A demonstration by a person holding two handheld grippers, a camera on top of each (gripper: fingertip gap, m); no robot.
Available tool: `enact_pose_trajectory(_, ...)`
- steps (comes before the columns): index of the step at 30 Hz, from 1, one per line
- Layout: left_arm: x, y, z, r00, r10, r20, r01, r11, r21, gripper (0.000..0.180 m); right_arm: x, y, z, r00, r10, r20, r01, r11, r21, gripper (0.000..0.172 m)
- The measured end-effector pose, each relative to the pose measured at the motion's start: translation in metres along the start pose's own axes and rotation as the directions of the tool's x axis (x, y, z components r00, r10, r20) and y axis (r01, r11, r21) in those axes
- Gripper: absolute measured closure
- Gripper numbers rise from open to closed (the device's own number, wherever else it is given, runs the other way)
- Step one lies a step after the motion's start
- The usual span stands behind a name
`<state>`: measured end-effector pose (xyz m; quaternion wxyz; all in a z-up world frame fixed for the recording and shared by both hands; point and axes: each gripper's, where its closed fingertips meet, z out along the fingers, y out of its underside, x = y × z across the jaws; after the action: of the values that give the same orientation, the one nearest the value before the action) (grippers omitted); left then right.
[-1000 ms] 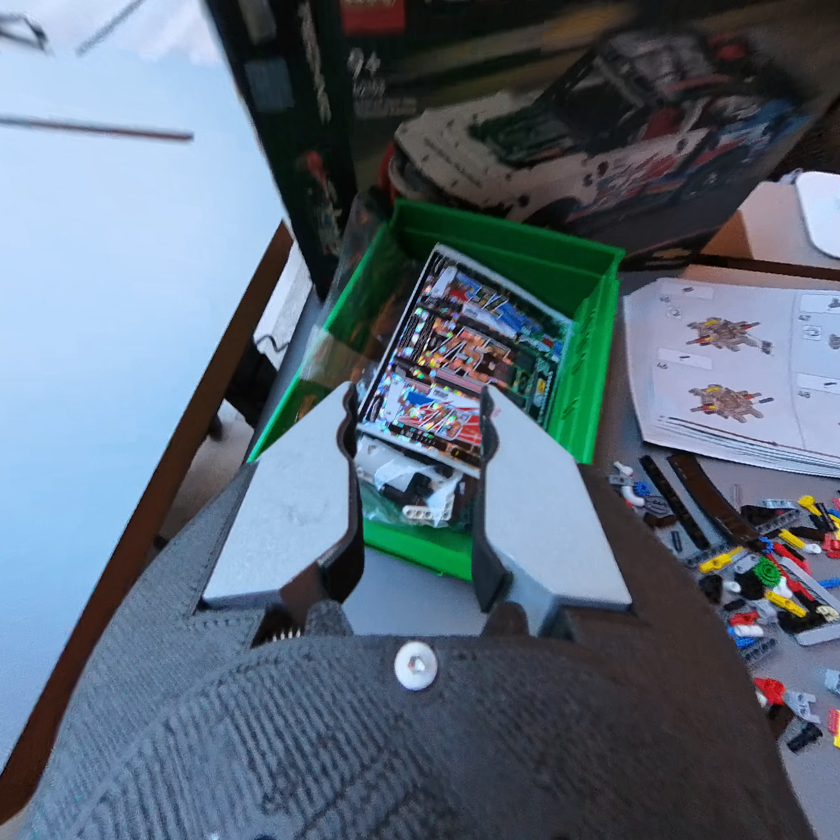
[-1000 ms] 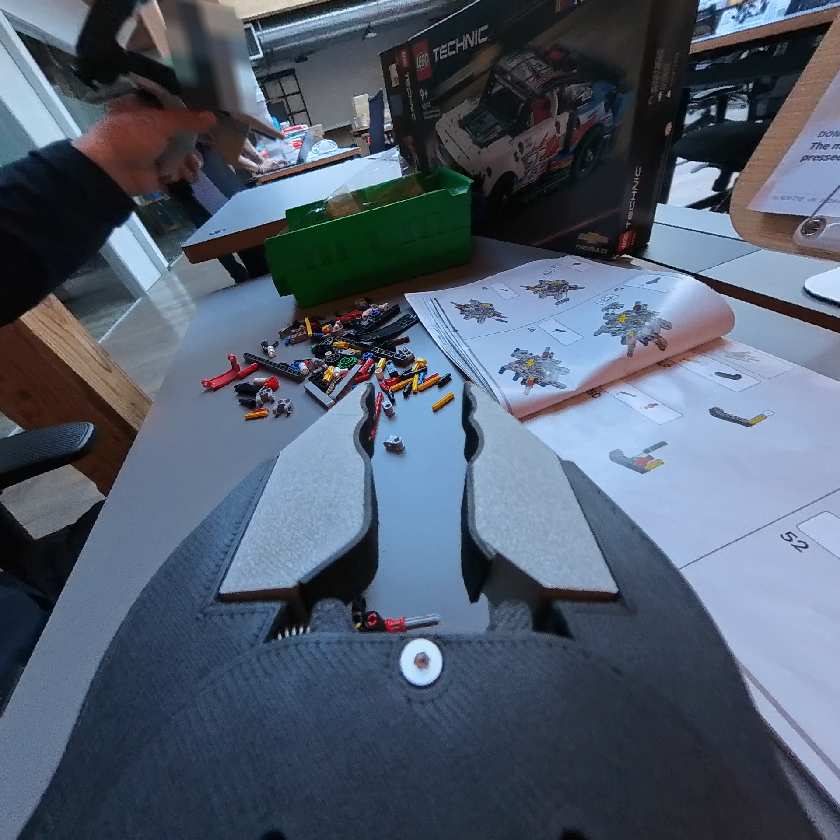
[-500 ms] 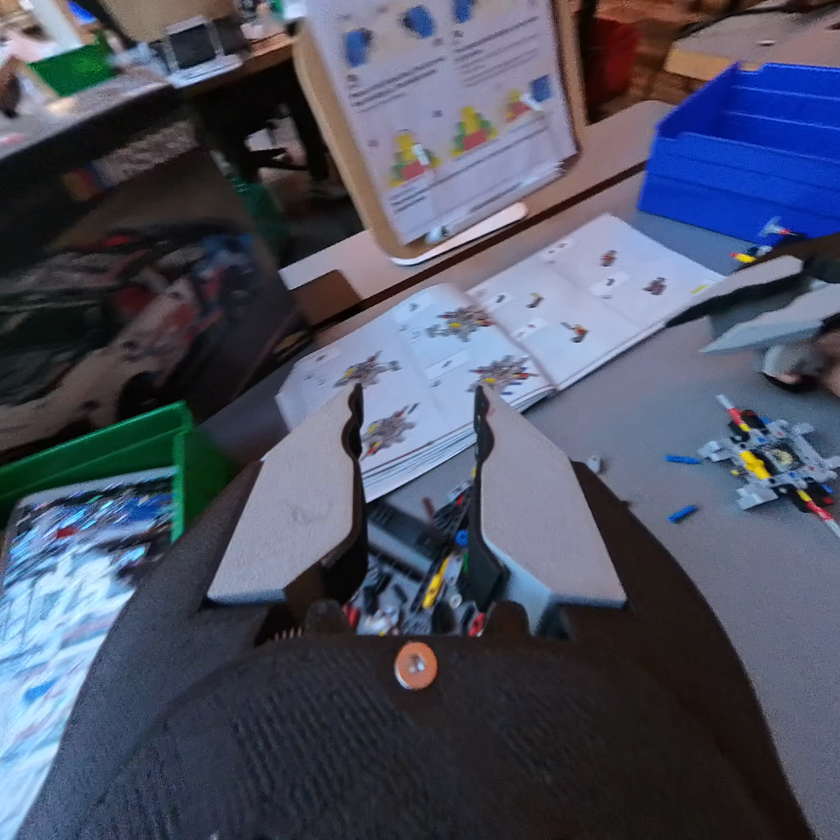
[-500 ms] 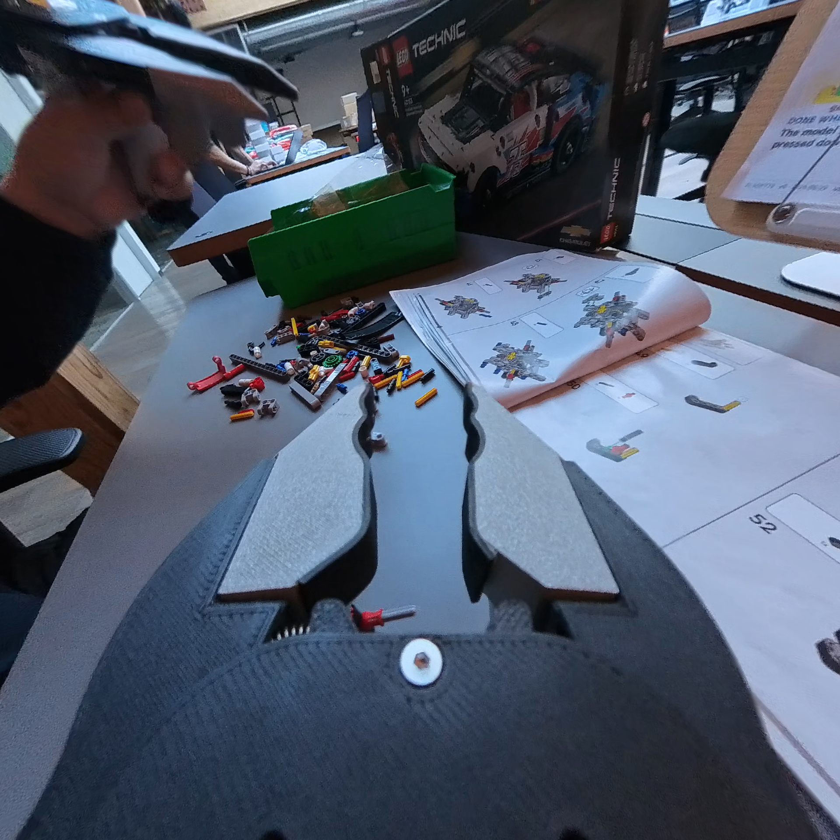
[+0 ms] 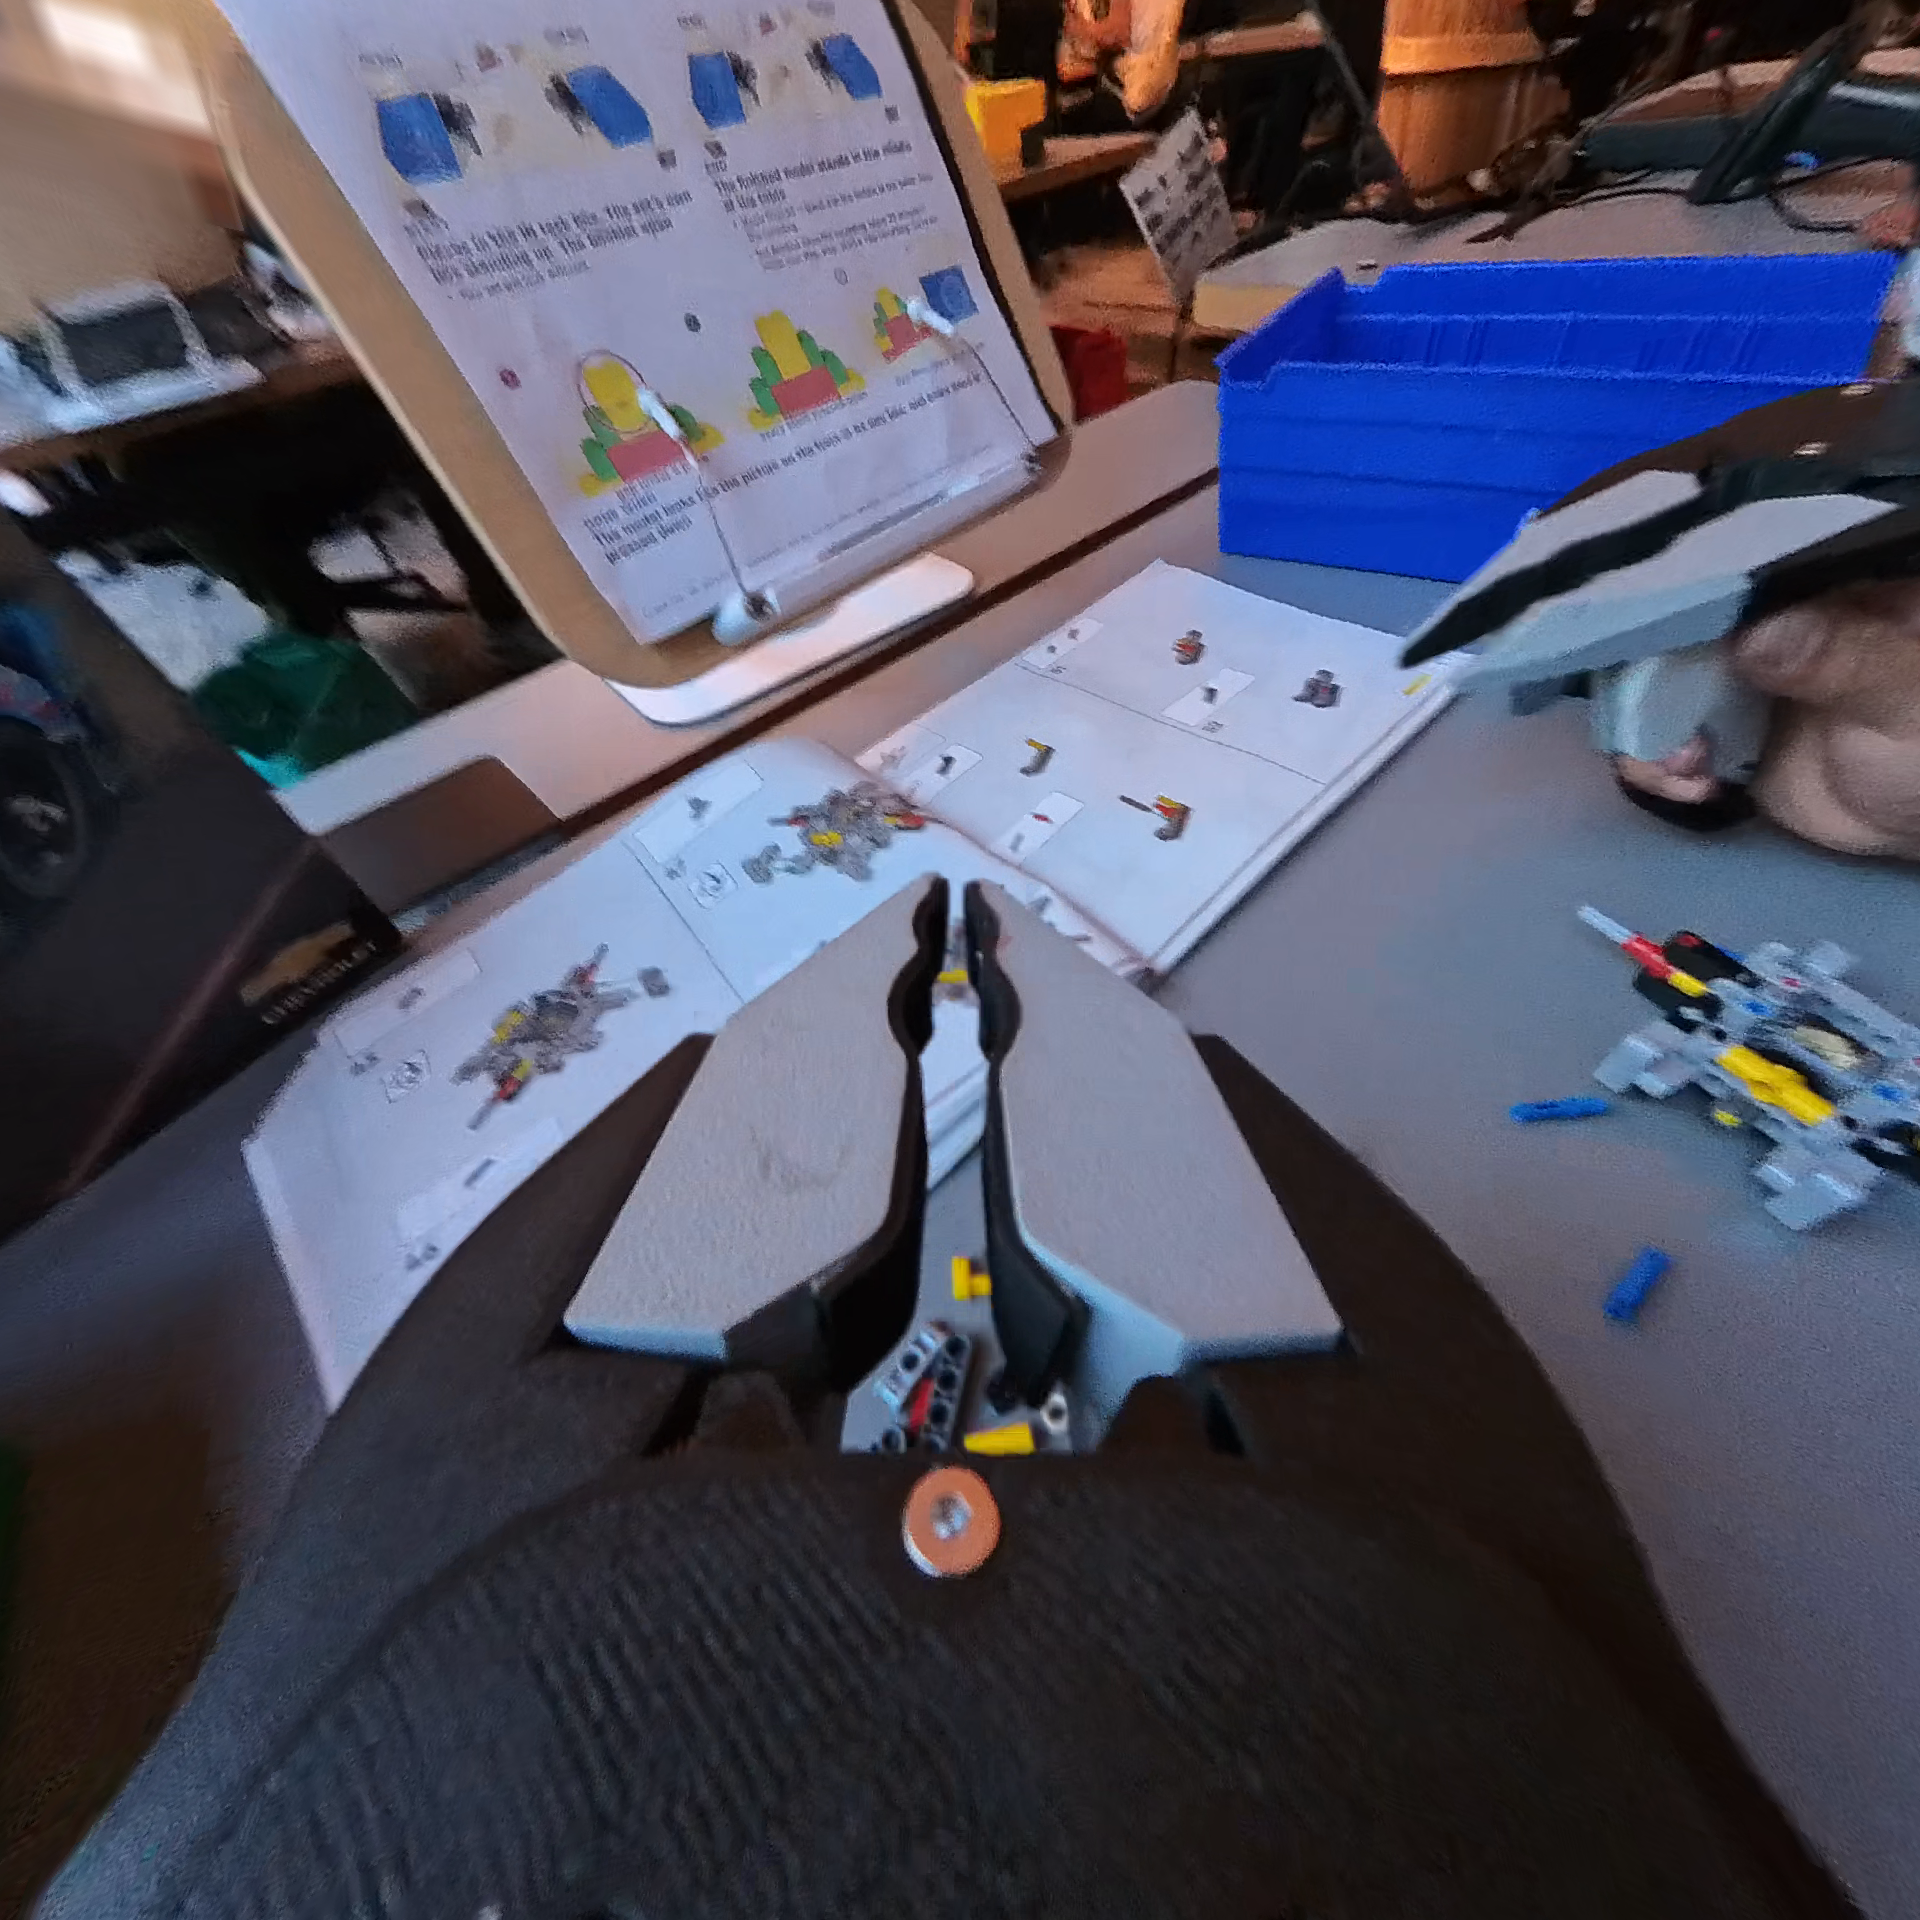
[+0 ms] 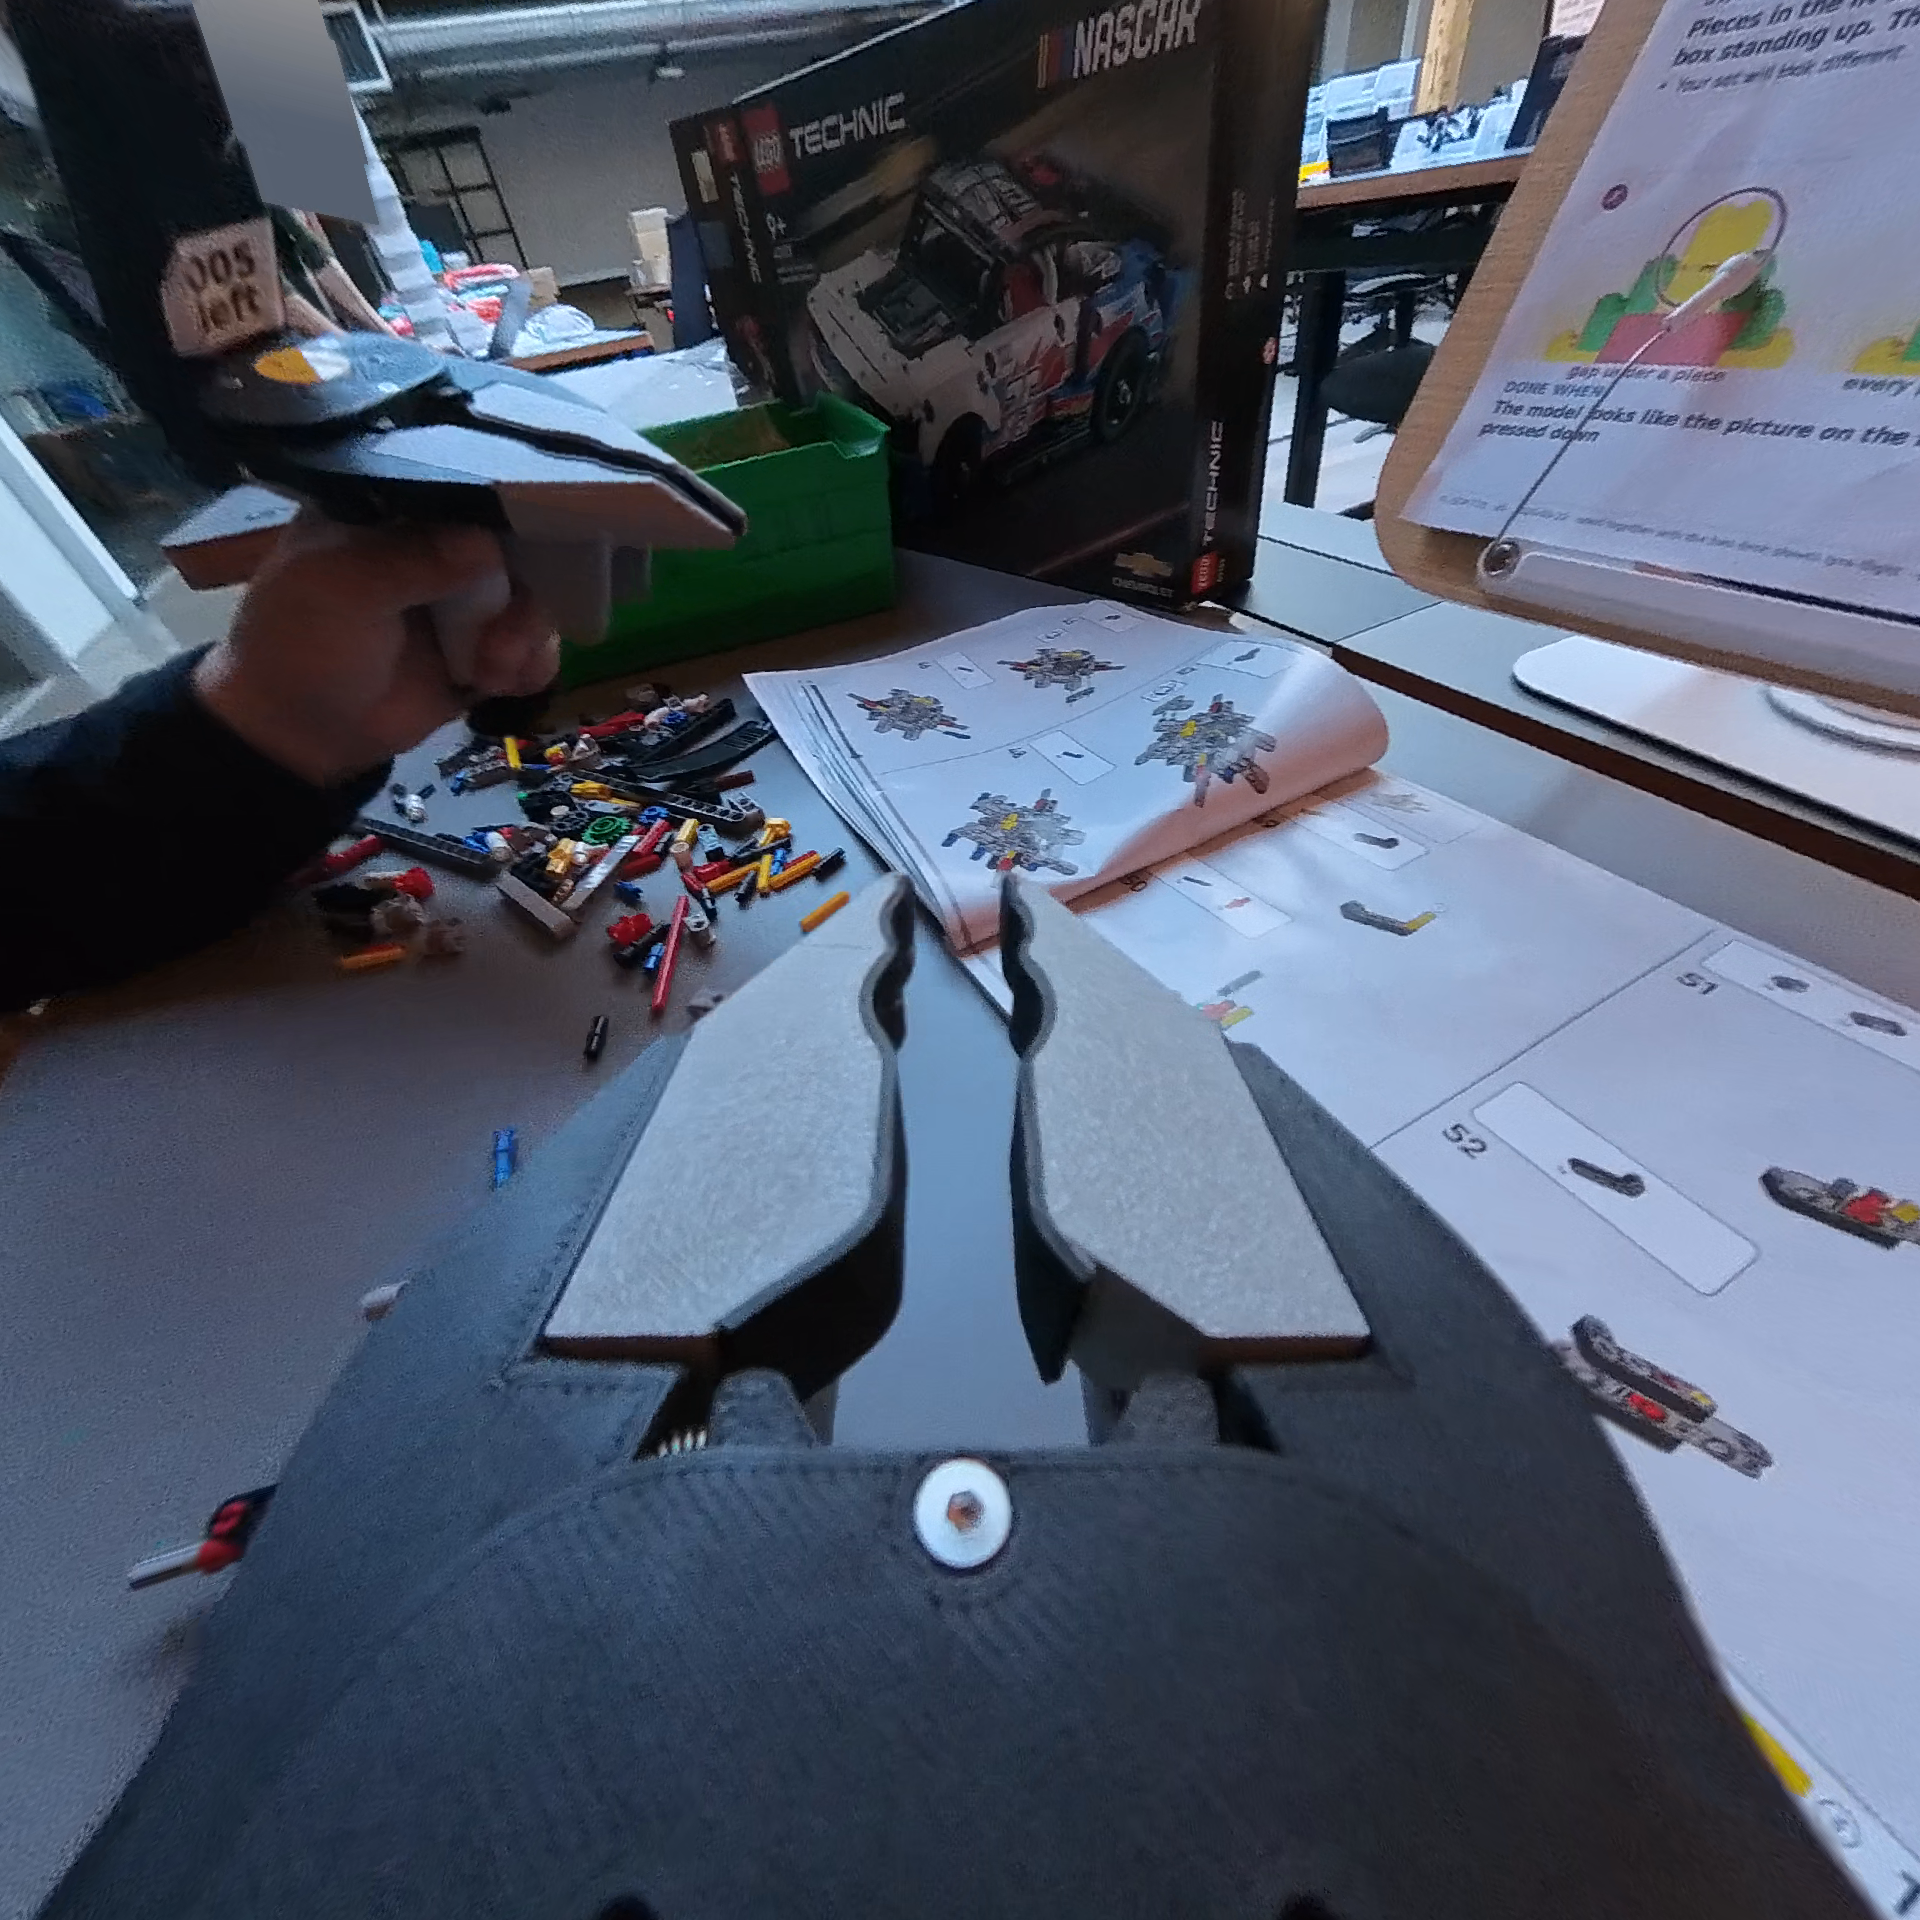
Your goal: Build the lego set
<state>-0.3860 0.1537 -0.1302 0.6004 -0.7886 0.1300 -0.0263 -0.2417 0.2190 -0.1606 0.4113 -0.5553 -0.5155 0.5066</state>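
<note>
Grey left hand-held gripper [image 5: 954,891] nearly shut, empty; right hand-held gripper [image 6: 954,896] slightly open, empty.

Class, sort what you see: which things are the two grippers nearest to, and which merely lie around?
At the grippers: left gripper, loose pieces beneath; right gripper, open booklet.
Lying about: green bin, blue bin, model-car box, part-built model, instruction board.

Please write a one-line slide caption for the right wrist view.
Right gripper open above open instruction booklet, loose building pieces to its left.
</note>
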Motion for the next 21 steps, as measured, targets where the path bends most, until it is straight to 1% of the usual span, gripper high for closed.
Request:
enact_pose_trajectory(1, 0.001, -0.001, -0.002, 1.0, -0.011, -0.022, 0.011, 1.0, 0.0, 0.176, 0.002, -0.001, 0.001, 1.0, -0.016, -0.007, 0.016, 1.0, 0.001, 0.164)
enact_pose_trajectory(2, -0.002, -0.004, -0.004, 1.0, -0.012, -0.011, 0.012, 1.0, 0.021, 0.177, 0.003, -0.003, 0.002, 0.999, -0.035, -0.017, 0.035, 0.999, 0.004, 0.172)
enact_pose_trajectory(5, -0.016, 0.002, -0.007, 0.999, -0.02, 0.039, 0.02, 1.0, -0.008, 0.178, 0.01, -0.006, 0.01, 0.994, -0.082, -0.066, 0.081, 0.997, -0.011, 0.172)
enact_pose_trajectory(8, -0.026, 0.009, -0.008, 0.996, -0.05, 0.074, 0.053, 0.998, -0.035, 0.173, 0.011, -0.002, 0.014, 0.99, -0.112, -0.087, 0.11, 0.993, -0.032, 0.172)
enact_pose_trajectory(10, -0.029, 0.009, -0.009, 0.993, -0.082, 0.081, 0.085, 0.996, -0.03, 0.168, 0.007, 0.001, 0.016, 0.992, -0.112, -0.057, 0.11, 0.993, -0.033, 0.172)
enact_pose_trajectory(11, -0.029, 0.009, -0.01, 0.992, -0.097, 0.075, 0.099, 0.995, -0.023, 0.164, 0.007, 0.003, 0.017, 0.994, -0.097, -0.048, 0.095, 0.995, -0.04, 0.166)
enact_pose_trajectory(12, -0.029, 0.009, -0.01, 0.991, -0.109, 0.071, 0.111, 0.994, -0.023, 0.161, 0.007, 0.005, 0.017, 0.996, -0.078, -0.041, 0.076, 0.996, -0.047, 0.168)
enact_pose_trajectory(13, -0.029, 0.01, -0.01, 0.991, -0.115, 0.066, 0.117, 0.993, -0.025, 0.165, 0.007, 0.006, 0.017, 0.997, -0.062, -0.037, 0.06, 0.997, -0.053, 0.172)
enact_pose_trajectory(14, -0.027, 0.01, -0.01, 0.993, -0.111, 0.051, 0.112, 0.993, -0.024, 0.18, 0.008, 0.006, 0.017, 0.998, -0.055, -0.038, 0.053, 0.997, -0.057, 0.172)
enact_pose_trajectory(16, -0.022, 0.012, -0.009, 0.994, -0.106, 0.021, 0.106, 0.994, -0.033, 0.18, 0.008, 0.006, 0.017, 0.998, -0.059, -0.037, 0.057, 0.997, -0.061, 0.172)
enact_pose_trajectory(18, -0.022, 0.019, -0.005, 0.993, -0.112, 0.03, 0.114, 0.992, -0.061, 0.18, 0.006, 0.006, 0.017, 0.998, -0.057, -0.024, 0.055, 0.997, -0.046, 0.172)
enact_pose_trajectory(20, -0.021, 0.022, -0.002, 0.994, -0.108, 0.029, 0.11, 0.992, -0.066, 0.18, 0.005, 0.004, 0.017, 0.999, -0.045, -0.015, 0.044, 0.999, -0.031, 0.154)
enact_pose_trajectory(21, -0.02, 0.024, 0.0, 0.993, -0.113, 0.025, 0.115, 0.99, -0.08, 0.172, 0.005, 0.003, 0.017, 0.999, -0.039, -0.015, 0.039, 0.999, -0.026, 0.149)
